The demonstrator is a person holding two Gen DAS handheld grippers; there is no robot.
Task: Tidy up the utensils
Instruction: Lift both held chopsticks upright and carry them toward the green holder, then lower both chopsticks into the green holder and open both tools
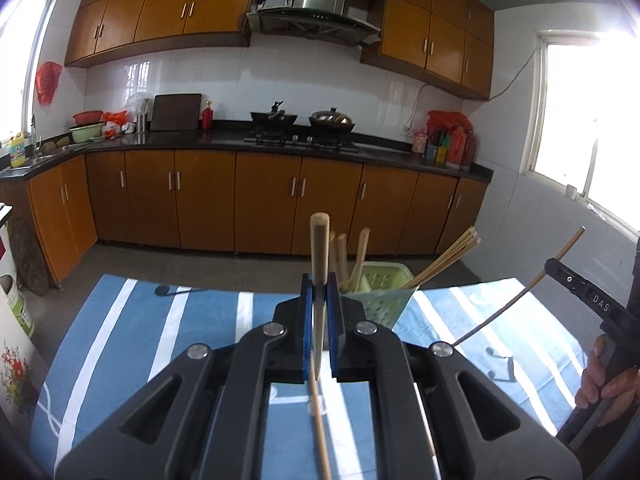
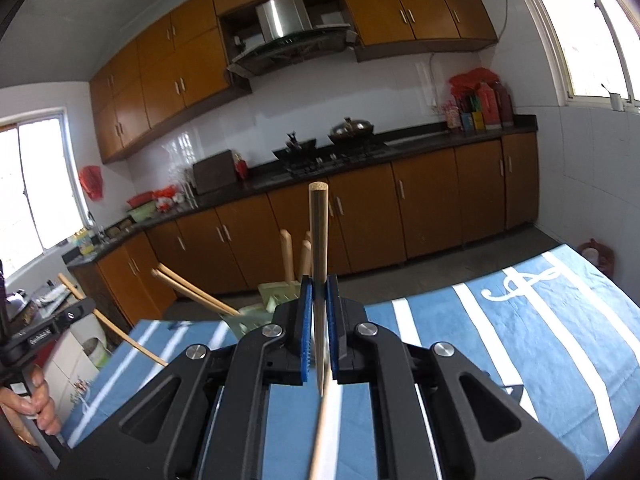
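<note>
Chopsticks are the job here, and each hand-held gripper is clenched on one. The left hand-held gripper (image 1: 319,312) pinches a chopstick (image 1: 319,256) between its blue pads, with the thick end pointing up and the thin end hanging down toward the blue striped cloth (image 1: 132,344) on the bench. The right hand-held gripper (image 2: 319,312) grips another chopstick (image 2: 318,248) the same way, upright, thick end on top. Both hang above the bench, near the green basket (image 1: 378,294). The basket has holes in its sides and already holds some wooden handles (image 1: 362,252) standing up and a bunch of chopsticks (image 1: 448,258) leaning out to one side. A dark spoon (image 1: 176,290) lies on the cloth, well apart from the basket. I think the next move is to drop each stick into the basket. Things could go wrong here. The sticks are thin and smooth, so one could slip or turn in the pads if the squeeze is weak. A tip could hit the rim or the leaning sticks and bounce out. The basket looks light, so a hard poke might tip it over. The two grippers could also bump if both go in together
</note>
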